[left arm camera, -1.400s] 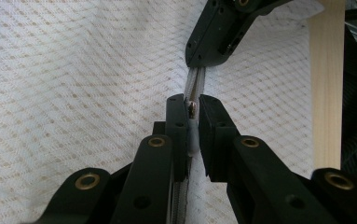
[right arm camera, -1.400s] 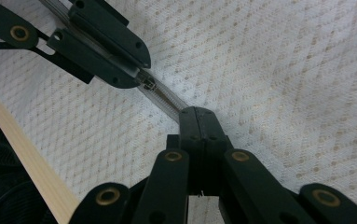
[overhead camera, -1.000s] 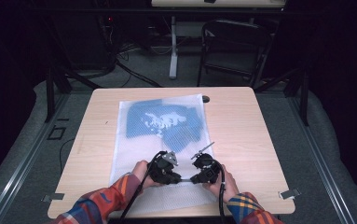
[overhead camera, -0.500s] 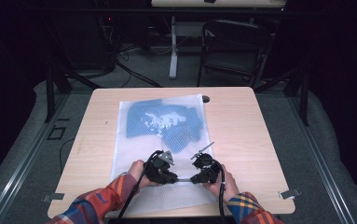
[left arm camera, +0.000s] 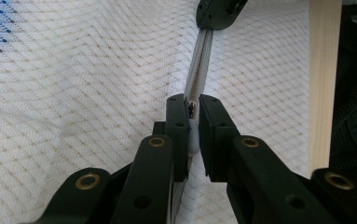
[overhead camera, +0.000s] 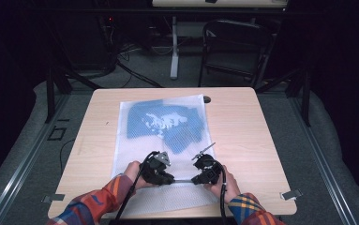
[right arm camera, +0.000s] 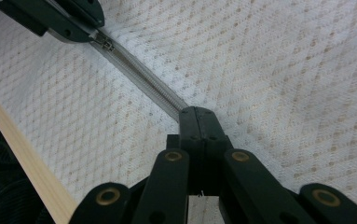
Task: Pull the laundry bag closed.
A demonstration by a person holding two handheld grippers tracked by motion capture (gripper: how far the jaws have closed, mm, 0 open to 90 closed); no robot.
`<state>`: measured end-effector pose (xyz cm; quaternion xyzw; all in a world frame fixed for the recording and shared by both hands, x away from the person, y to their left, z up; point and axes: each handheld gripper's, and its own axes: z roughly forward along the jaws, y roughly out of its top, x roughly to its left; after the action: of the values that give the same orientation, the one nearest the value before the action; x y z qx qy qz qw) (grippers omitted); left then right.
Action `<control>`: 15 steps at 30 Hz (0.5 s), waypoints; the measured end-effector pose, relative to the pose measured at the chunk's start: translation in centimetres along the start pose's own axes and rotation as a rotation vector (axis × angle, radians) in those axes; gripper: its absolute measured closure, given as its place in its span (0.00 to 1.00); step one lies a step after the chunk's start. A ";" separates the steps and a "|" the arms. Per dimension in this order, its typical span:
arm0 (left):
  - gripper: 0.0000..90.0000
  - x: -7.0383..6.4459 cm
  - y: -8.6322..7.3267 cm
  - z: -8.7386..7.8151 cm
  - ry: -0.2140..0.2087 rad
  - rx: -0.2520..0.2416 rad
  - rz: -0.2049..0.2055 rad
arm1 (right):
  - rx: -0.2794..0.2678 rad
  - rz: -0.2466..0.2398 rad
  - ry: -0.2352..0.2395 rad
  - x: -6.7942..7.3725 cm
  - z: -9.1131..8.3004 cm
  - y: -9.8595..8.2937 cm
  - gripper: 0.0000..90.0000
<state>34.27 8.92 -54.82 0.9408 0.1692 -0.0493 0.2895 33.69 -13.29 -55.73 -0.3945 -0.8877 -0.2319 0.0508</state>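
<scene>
Wooden table (overhead camera: 243,122) carried a limp white mesh zip bag (overhead camera: 135,140); both grippers' fingers (left arm camera: 192,135) were clamped on its grey zipper (right arm camera: 139,79), the soundest hold.

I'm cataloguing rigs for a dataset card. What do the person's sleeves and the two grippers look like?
Both sleeves are plaid in orange, red, blue and yellow. The left gripper and right gripper are black, with brass-coloured rivets on the jaw links. A grey three-cornered plate tops the left one. Black cables trail back.

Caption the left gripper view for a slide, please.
Left gripper pinching zipper pull on white mesh bag.
</scene>
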 end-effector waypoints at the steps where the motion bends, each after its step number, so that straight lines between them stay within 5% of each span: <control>1: 0.92 0.0 -0.1 0.0 0.000 -0.001 -0.001 | 0.001 -0.001 0.000 0.0 0.0 0.0 1.00; 15: 0.92 0.3 -1.1 -0.9 0.008 0.006 -0.019 | 0.006 0.002 0.000 -0.1 -0.1 0.0 1.00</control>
<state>34.19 10.34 -54.76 0.9403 0.1792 -0.0490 0.2853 33.71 -13.37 -55.67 -0.3950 -0.8881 -0.2291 0.0522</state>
